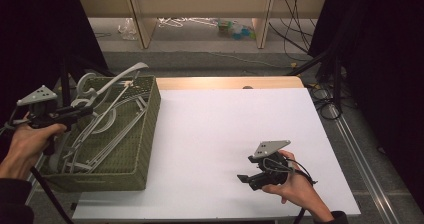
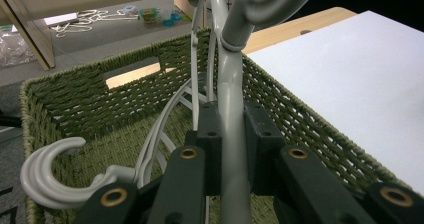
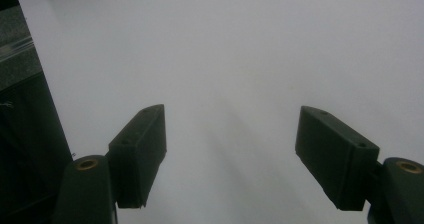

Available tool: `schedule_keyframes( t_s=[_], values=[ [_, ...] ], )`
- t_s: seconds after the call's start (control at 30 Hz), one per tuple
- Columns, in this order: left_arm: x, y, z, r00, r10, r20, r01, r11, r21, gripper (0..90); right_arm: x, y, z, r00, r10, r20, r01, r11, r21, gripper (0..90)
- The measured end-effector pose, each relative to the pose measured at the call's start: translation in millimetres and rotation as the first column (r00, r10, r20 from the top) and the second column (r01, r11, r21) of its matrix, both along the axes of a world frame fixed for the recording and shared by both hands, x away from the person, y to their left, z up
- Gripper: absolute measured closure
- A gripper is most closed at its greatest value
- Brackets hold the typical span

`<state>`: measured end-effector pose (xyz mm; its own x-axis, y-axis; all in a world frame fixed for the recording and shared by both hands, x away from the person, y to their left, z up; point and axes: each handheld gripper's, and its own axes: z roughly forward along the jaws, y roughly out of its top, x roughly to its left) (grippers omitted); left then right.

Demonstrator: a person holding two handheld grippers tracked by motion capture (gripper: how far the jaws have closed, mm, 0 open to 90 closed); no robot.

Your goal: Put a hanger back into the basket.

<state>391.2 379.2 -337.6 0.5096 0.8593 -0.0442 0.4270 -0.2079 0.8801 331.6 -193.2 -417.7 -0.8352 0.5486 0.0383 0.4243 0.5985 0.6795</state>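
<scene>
Hangers (image 1: 107, 115), grey plastic ones, lie heaped in a green woven basket (image 1: 145, 134) at the left of the high frame, their hooks and arms poking above its rim toward the upper left. The basket sits at the left edge of the white surface (image 1: 225, 129), probably so the pile stays contained while single pieces are drawn out.

In the left gripper view, the left tool (image 2: 231, 134) is closed on the neck of one grey hanger (image 2: 231, 109), the stem running straight up between the two black pads and ending in a hook at the top of the frame. Gripping at the neck, just below the hook, seems a sensible choice: it is the narrowest rigid part, and lifting from there should let the arms slide free of the others. A second hook (image 2: 50, 176) curls at the lower left of that frame, close enough that it may tangle or ride along.

Toward the lower right of the high frame, the right tool (image 1: 250, 179) is held low over bare surface, well apart from the basket. Its own view shows the jaws spread wide with nothing between them, apparently waiting to receive or steady the hanger once it clears the basket.
</scene>
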Motion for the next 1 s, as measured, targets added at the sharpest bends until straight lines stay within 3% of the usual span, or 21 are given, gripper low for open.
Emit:
schedule_keyframes(
  t_s=[0.33,0.63,0.87,0.93,1.0],
  values=[
    [-6.0,0.8,-12.6,0.9989,-0.023,-0.041,0.024,0.9995,0.020,79.2,-0.9,1.6,-2.2,0.9999,-0.004,-0.012,0.004,1.000,0.003,29.2],
    [4.7,-9.0,-24.9,0.9930,-0.013,-0.118,0.015,0.9998,0.014,79.0,-0.1,1.1,-2.0,1.0000,0.004,0.003,-0.004,1.000,0.002,29.2],
    [7.8,-3.2,-34.4,0.9892,0.002,-0.146,-0.013,0.9972,-0.073,78.6,0.0,0.4,-2.4,1.0000,0.006,0.000,-0.006,1.000,-0.006,29.2],
    [8.4,-0.6,-40.5,0.9847,0.012,-0.174,-0.030,0.9948,-0.097,78.1,0.5,0.7,-1.8,0.9999,0.015,-0.007,-0.015,1.000,-0.010,29.2],
    [8.3,1.2,-47.8,0.9755,0.017,-0.219,-0.038,0.9950,-0.093,77.5,-0.2,1.5,-2.1,0.9998,0.016,-0.012,-0.016,1.000,-0.011,29.2]
  ],
)
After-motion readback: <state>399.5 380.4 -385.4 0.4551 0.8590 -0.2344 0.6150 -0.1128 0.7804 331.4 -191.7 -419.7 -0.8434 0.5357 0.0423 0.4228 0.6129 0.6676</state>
